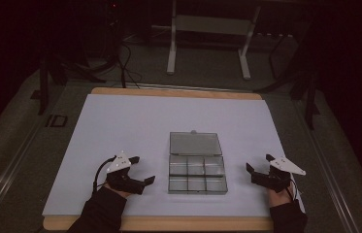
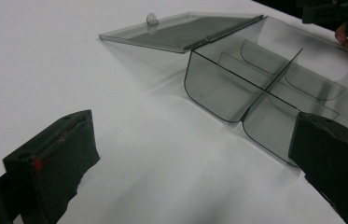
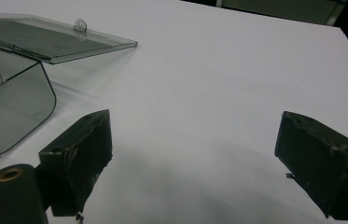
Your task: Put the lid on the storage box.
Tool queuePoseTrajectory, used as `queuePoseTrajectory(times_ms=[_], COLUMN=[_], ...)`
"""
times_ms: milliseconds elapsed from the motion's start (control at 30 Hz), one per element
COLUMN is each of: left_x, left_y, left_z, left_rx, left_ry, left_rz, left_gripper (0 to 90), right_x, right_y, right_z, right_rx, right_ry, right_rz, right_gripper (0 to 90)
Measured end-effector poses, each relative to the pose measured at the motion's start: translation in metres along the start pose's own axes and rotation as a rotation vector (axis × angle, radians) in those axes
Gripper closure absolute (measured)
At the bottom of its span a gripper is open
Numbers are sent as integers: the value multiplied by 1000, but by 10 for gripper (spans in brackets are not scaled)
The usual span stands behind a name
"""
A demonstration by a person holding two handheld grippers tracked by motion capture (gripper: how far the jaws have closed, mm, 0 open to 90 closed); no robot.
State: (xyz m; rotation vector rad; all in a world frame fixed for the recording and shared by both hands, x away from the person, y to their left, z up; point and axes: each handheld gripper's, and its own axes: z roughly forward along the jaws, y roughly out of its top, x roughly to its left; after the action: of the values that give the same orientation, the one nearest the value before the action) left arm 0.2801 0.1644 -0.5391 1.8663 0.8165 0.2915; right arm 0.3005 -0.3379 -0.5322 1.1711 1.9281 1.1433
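Nearest the table's front edge: two dark sleeves (image 1: 102,213), each hand with a gripper resting on the white sheet (image 1: 120,121). Left gripper (image 1: 142,172) low at the left of the box, jaws spread wide, nothing between them, bare sheet in the gap. Right gripper (image 1: 258,163) at the right of the box, jaws likewise spread apart and holding nothing. Between the two, apart from both: a clear plastic box (image 1: 197,175) flat on the sheet, split into six compartments, three across and two deep, all looking bare. Behind it, joined by a hinge along the far wall: the lid (image 1: 195,143) thrown fully back and lying flat, a small tab (image 2: 152,19) at its far edge. Farther back: wooden table rim (image 1: 169,91), then dark floor with white stand legs (image 1: 171,48) and cables
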Motion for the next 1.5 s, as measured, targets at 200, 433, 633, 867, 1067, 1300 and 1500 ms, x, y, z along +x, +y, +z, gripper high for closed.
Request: queuePoseTrajectory(times_ms=[200, 433, 633, 867, 1067, 1300, 1500], left_x=[-3, -1, 2, -5, -6, -1, 0], left_y=[1, 4, 13, 34, 55, 80, 97], left_z=[3, 7, 9, 8, 12, 25, 42], left_rx=[27, 94, 180, 188, 196, 184, 180], left_ry=[3, -26, -92, -131, -128, -96, -75], left_rz=[30, 22, -27, -17, -8, -19, -33], left_gripper=[24, 42, 43, 43, 43, 43, 44], right_x=[1, 1, 2, 2, 2, 2, 2], right_y=[0, 0, 0, 1, 0, 1, 1], right_z=[1, 0, 1, 1, 1, 1, 1], right_rx=[7, 6, 15, 19, 17, 19, 19], right_ry=[-4, -4, -7, -8, -5, -2, -1], right_rz=[-5, -6, -17, -19, -13, -12, -13], right_gripper=[109, 119, 119, 120, 120, 120, 120])
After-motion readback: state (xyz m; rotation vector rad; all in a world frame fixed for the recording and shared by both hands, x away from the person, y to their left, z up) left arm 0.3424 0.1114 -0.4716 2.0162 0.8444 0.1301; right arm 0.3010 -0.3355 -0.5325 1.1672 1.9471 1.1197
